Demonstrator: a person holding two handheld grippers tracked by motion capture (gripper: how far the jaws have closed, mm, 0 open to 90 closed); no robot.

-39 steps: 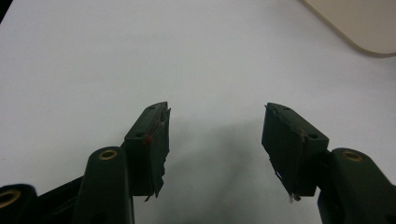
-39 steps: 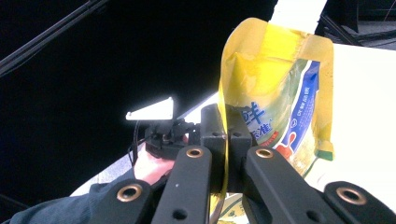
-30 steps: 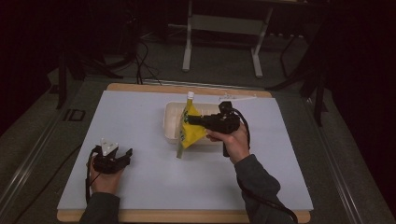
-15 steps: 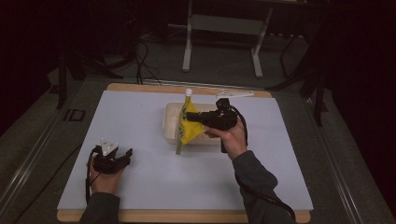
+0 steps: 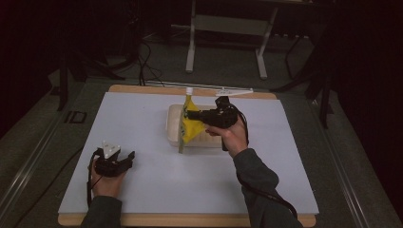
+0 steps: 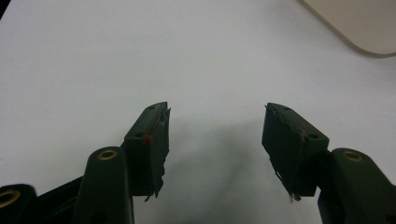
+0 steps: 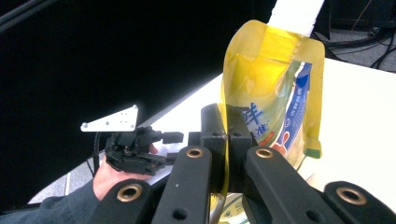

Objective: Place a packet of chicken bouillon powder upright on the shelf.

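Yellow pouch (image 5: pixel 191 127) is off the desk (image 5: pixel 142 123), held up over the cream tray (image 5: pixel 172 124) near desk centre, pinched in the right claw (image 5: pixel 189 114). Going left to right in the high view: left claw (image 5: pixel 129 157) sits low at the near-left part of the desk, held by the left hand (image 5: pixel 105 183), grey three-cornered plate (image 5: pixel 110 148) on top, cable looping off beside the wrist. Left gripper view: its two black jaws stand well apart, nothing between them, bare white desk under them, pads look frayed at the edges, corner of the cream tray at top right. Middle: tray lies flat on the white desk, pouch hangs in front of and above it, white cap end (image 5: pixel 189 90) pointing up and away, lower edge down near the tray's near side. Right: right hand (image 5: pixel 234 134) grips the tool, dark sleeve coming in from the bottom, claw pointing left toward the pouch. Right gripper view: jaws closed tight on the pouch's thin side edge, yellow film with blue and white print (image 7: pixel 273 93) rising above the jaws, white spout strip at top; left hand and its claw seen farther off at lower left. Whether the pouch touches the tray, cannot tell.
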